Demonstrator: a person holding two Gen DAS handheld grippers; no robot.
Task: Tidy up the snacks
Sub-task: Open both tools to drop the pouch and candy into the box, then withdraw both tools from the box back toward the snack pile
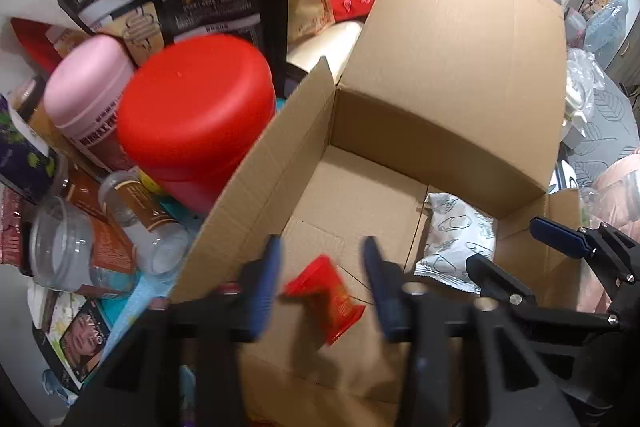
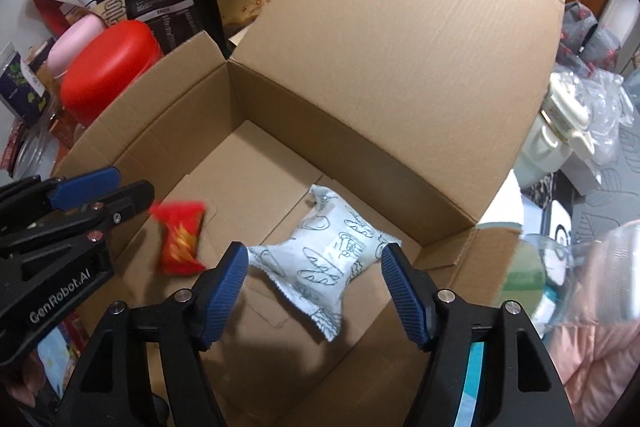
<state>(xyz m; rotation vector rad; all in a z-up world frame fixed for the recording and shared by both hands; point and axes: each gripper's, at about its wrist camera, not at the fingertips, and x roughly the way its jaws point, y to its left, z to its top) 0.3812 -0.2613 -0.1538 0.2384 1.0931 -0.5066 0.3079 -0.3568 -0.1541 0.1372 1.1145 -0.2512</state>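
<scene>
Both hand-held grippers hang over the open cardboard box (image 2: pixel 400 67). Left hand-held gripper (image 1: pixel 320 283) has its jaws apart, with the red snack packet (image 1: pixel 328 299) blurred between them and touching neither pad. Right hand-held gripper (image 2: pixel 312 291) is spread too, above the white snack packet (image 2: pixel 332 263) lying on the box floor.

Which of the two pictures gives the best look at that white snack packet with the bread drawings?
The right wrist view: the white packet lies whole on the floor of the cardboard box, sharp, between the open right tongs. In the left wrist view the packet sits off-centre, its lower corner hidden behind the tongs.
</scene>
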